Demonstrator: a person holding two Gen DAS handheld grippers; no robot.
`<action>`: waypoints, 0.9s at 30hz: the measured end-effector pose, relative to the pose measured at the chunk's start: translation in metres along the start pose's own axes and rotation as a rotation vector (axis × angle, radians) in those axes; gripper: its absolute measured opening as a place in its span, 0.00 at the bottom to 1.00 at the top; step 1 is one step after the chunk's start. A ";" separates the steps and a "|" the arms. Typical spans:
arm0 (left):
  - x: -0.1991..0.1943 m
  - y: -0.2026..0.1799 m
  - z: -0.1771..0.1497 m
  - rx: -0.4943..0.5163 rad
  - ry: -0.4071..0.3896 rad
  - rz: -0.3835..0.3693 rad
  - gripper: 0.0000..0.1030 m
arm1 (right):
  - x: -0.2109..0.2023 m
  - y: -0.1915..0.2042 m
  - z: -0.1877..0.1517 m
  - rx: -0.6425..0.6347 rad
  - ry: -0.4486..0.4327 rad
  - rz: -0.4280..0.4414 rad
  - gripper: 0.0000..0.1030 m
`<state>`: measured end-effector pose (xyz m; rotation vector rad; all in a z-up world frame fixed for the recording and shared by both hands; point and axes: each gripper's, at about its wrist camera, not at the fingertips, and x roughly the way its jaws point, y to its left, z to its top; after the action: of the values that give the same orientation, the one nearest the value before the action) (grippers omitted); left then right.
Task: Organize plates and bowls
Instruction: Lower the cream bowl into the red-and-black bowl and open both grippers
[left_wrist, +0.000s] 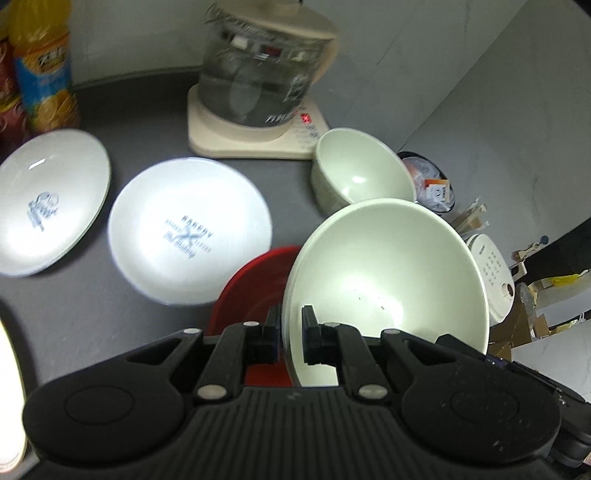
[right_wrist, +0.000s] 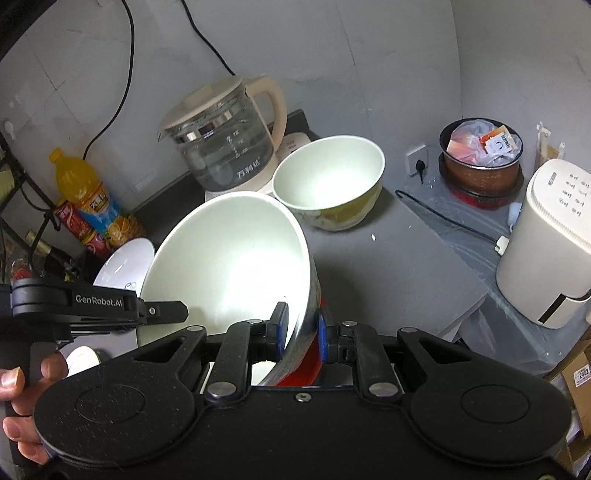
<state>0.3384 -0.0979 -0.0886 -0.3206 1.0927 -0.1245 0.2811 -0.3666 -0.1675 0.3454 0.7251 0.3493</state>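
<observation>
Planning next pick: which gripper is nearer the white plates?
Left. The left gripper grips the bowl rim beside the plates; the right gripper holds the opposite rim, farther away.

left gripper (right_wrist: 177, 314): black, "GenRobot.AI" lettering | right gripper (right_wrist: 301, 332): black, silver screws, blue pads

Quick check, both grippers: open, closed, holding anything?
Left gripper: closed on the rim of a pale green bowl, holding it tilted.
Right gripper: closed on the rim of a big white bowl.
</observation>
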 end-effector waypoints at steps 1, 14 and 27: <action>0.001 0.003 -0.002 -0.003 0.006 0.002 0.09 | 0.001 0.000 -0.001 0.003 0.004 -0.001 0.16; 0.023 0.029 -0.011 -0.037 0.086 0.048 0.09 | 0.025 0.009 -0.006 -0.030 0.052 -0.020 0.12; 0.015 0.029 -0.005 -0.028 0.087 0.052 0.12 | 0.038 0.008 -0.005 -0.045 0.072 -0.041 0.08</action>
<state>0.3393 -0.0752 -0.1127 -0.3138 1.1887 -0.0778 0.3032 -0.3428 -0.1897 0.2761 0.7929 0.3397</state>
